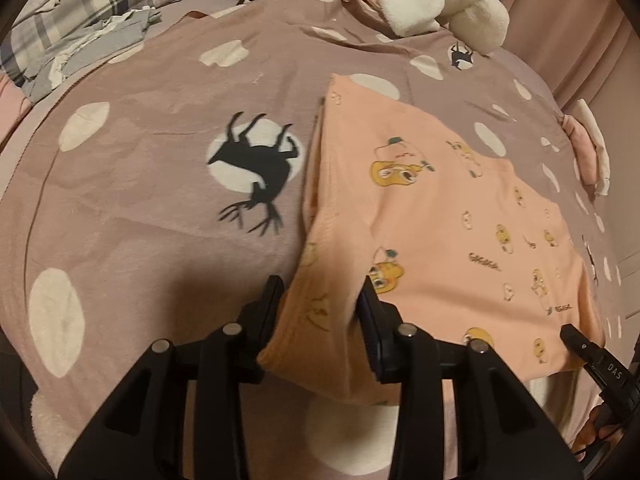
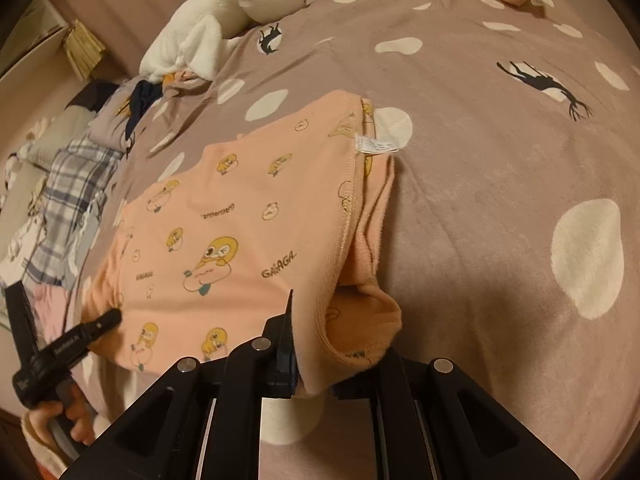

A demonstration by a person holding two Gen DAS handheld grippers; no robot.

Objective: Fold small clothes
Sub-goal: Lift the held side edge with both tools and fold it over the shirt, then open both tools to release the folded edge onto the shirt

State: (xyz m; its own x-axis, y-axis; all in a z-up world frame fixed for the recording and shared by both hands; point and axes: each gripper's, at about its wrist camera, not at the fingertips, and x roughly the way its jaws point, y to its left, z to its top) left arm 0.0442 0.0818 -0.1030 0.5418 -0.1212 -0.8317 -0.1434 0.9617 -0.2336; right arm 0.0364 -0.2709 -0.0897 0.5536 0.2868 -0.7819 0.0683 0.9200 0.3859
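A bed spreads under me, covered by a soft mauve-brown blanket [image 1: 160, 184] printed with cream spots and black deer silhouettes. A fluffy white plush throw [image 1: 436, 0] is heaped at the upper right of the left wrist view, and a grey plaid cloth [image 1: 92, 4] lies rumpled at its upper left.

The peach-orange child's garment [image 1: 448, 216], a fleecy knit printed with yellow cartoon chicks and small "GAGAGA" lettering, lies on the blanket in flat layers, filling the centre-right of the left wrist view. In the right wrist view it fills the centre-left, its stacked layers and stitched hem showing along the right-hand edge, where a small white care label [image 2: 376, 146] pokes out.

My left gripper [image 1: 320, 300] sits at the bottom centre of its view. Its jaws stand partly apart with a fold of the garment's near-left edge running between them; the fabric touches the right finger but hangs loose from the left.

My right gripper [image 2: 316, 344] sits at the bottom centre of its own view, its jaws pinched tight on the garment's near-right hem, which curls up into a small open loop just beside them.
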